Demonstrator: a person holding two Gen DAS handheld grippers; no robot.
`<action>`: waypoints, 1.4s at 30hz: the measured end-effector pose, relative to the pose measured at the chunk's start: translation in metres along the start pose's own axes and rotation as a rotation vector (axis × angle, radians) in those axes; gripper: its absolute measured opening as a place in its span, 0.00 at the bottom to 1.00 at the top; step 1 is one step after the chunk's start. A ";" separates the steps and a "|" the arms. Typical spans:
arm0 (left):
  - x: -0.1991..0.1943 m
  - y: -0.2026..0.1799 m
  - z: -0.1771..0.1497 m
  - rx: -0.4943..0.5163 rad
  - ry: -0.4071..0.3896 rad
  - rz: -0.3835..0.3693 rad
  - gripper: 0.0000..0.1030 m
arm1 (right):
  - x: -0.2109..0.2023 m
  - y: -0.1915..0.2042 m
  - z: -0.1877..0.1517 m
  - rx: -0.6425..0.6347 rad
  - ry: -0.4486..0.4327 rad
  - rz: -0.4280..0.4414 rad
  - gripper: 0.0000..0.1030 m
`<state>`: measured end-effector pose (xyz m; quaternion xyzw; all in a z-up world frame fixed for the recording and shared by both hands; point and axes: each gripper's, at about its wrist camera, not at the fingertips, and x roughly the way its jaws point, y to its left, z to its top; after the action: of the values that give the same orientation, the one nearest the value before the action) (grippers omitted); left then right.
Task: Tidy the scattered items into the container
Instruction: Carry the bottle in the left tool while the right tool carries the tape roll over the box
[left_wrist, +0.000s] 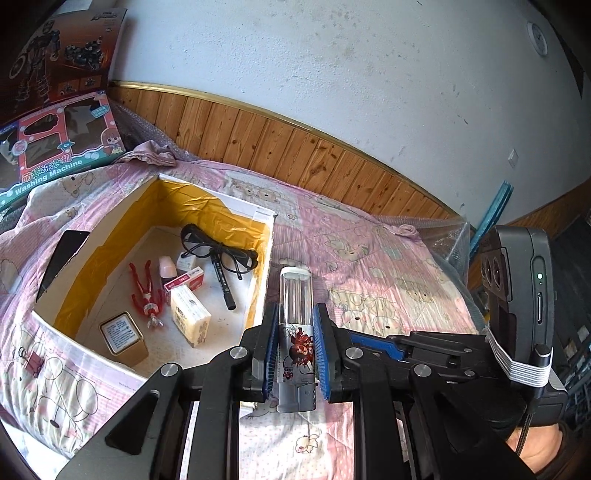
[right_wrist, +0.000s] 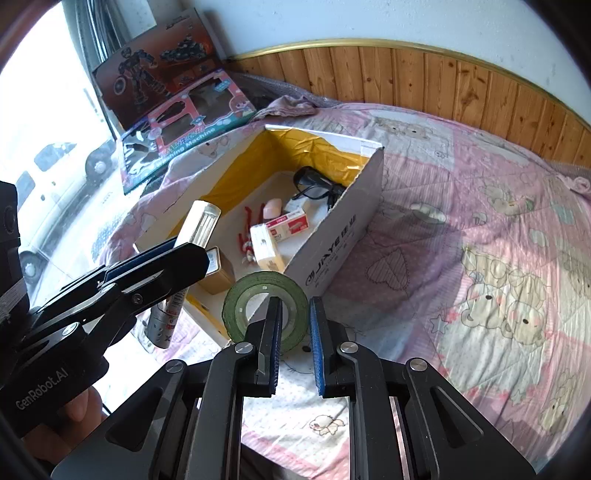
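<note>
While its blue pads press on both sides of a clear tube with a red cartoon print (left_wrist: 295, 332), the left gripper (left_wrist: 295, 354) holds that tube lifted above the pink bear-print quilt (left_wrist: 388, 266), just beside the near right corner of the white cardboard box (left_wrist: 264, 266). From the right wrist view the right gripper (right_wrist: 295, 347) has its left finger passed through the hole of a green tape roll (right_wrist: 266, 310), the roll's right side sitting in the gap between the pads; whether the pads actually pinch the roll I cannot tell. That roll stands on edge just in front of the box's near corner. Inside the yellow-lined box, nearest lies a gold tin (left_wrist: 123, 334), then a pale tissue pack (left_wrist: 190, 315) and a red figure (left_wrist: 147, 291), a red-and-white small carton (left_wrist: 184, 280), a black pen (left_wrist: 221, 280), and farthest, black glasses (left_wrist: 218, 247). Beyond the box, a washing-machine toy box (left_wrist: 62, 147) leans by the wood-panelled wall (left_wrist: 295, 147).
</note>
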<state>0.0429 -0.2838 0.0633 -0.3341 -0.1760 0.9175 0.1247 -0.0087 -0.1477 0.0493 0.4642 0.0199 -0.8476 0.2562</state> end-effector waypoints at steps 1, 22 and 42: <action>-0.001 0.004 0.001 -0.008 -0.004 0.006 0.19 | 0.001 0.001 0.002 -0.005 0.001 0.003 0.15; 0.011 0.067 0.020 -0.102 0.002 0.131 0.19 | 0.034 0.016 0.066 -0.086 -0.008 0.043 0.15; 0.081 0.062 -0.001 -0.096 0.219 0.073 0.19 | 0.113 0.015 0.146 -0.169 0.073 0.011 0.15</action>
<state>-0.0239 -0.3119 -0.0090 -0.4440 -0.1927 0.8701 0.0934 -0.1647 -0.2475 0.0447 0.4715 0.0982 -0.8240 0.2985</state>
